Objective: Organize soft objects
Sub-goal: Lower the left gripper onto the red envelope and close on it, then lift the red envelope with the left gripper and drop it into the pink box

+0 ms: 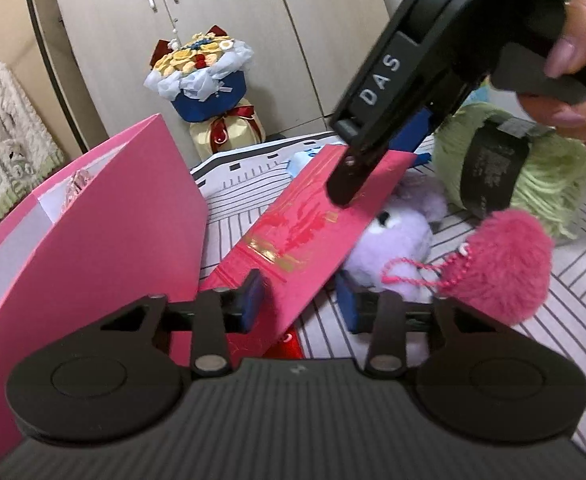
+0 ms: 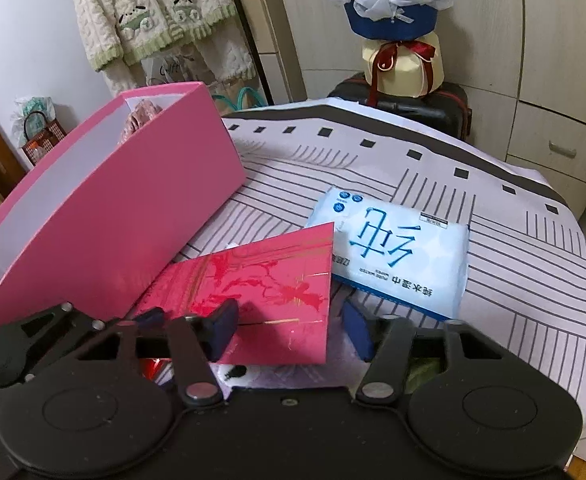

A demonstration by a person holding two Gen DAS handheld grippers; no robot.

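on the striped cloth point(image 2: 453, 184), a flat red envelope point(image 1: 301, 228) with gold foil lines is tilted up off the surface, beside the tall, smooth pink box point(image 1: 105, 224). the left gripper point(image 1: 305, 300) is wide open, its blue pads on either side of the envelope's lower end without clamping it. the right gripper point(image 2: 289, 330) is also open; its left pad lies against the envelope's glossy face, and whether it has any real hold i cannot tell. under the envelope sits a fuzzy lilac plush point(image 1: 397, 236), with a shaggy pink pompom point(image 1: 505, 268) on a bead chain touching it. a skein of pale green yarn point(image 1: 545, 164) with a dark paper band lies just behind. a soft, crinkly blue-and-white wipes pack point(image 2: 397, 252) lies flat near the envelope's far corner. a paper-wrapped bouquet point(image 2: 389, 0) stands beyond the cloth.
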